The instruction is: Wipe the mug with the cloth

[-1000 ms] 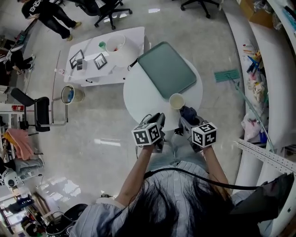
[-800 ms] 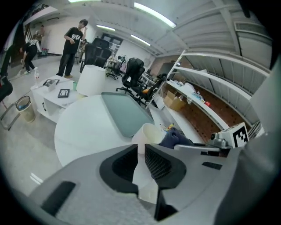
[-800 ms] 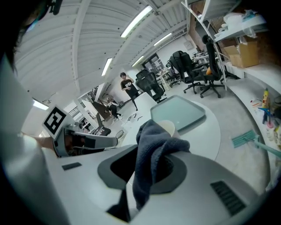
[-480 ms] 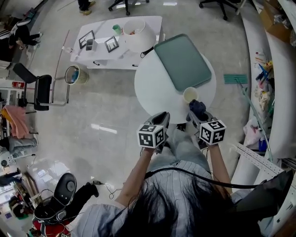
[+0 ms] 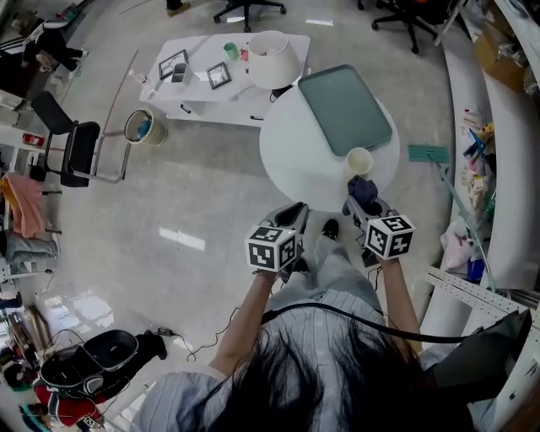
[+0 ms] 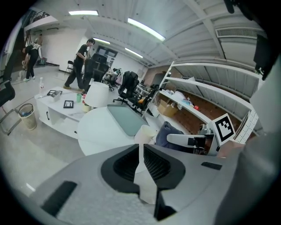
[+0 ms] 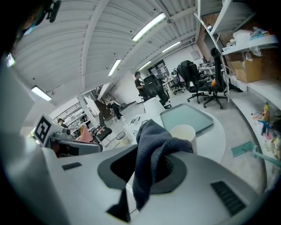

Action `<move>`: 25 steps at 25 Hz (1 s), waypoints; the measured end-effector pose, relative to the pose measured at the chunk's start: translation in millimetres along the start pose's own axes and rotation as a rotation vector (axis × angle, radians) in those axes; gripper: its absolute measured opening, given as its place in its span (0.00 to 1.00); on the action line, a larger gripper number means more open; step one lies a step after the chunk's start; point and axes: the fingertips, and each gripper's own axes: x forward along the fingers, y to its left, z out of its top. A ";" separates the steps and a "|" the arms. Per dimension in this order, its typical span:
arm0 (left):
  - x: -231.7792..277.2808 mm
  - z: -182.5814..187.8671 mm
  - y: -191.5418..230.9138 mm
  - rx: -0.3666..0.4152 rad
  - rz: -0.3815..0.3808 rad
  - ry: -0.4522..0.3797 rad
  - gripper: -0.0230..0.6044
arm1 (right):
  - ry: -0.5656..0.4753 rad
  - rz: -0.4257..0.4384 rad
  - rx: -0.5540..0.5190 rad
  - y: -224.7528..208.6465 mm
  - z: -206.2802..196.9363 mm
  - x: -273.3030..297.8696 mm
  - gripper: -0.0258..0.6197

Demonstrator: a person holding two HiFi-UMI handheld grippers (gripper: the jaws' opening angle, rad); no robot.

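Head view: one round white table (image 5: pixel 291 164), one green tray (image 5: pixel 346 110), one mug (image 5: pixel 359 160) and one dark cloth (image 5: pixel 363 187). Also one low white table (image 5: pixel 202 108), two dark square frames (image 5: pixel 173 64) (image 5: pixel 218 76), one small green cup (image 5: pixel 231 51), one large white tapered tub (image 5: pixel 274 59), one waste bin (image 5: pixel 140 128) and two wheeled office chairs (image 5: pixel 249 8) (image 5: pixel 403 15). Left gripper view: two standing persons (image 6: pixel 30 61) (image 6: pixel 81 63).

The mug (image 5: pixel 359 160) stands near the tabletop's (image 5: pixel 295 164) right edge, tray (image 5: pixel 344 110) behind, cloth (image 5: pixel 363 187) just before it.
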 end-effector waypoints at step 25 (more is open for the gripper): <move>-97.4 -75.8 -71.5 0.035 -0.132 -0.061 0.11 | 0.011 0.076 -0.035 125.3 -109.7 -88.2 0.16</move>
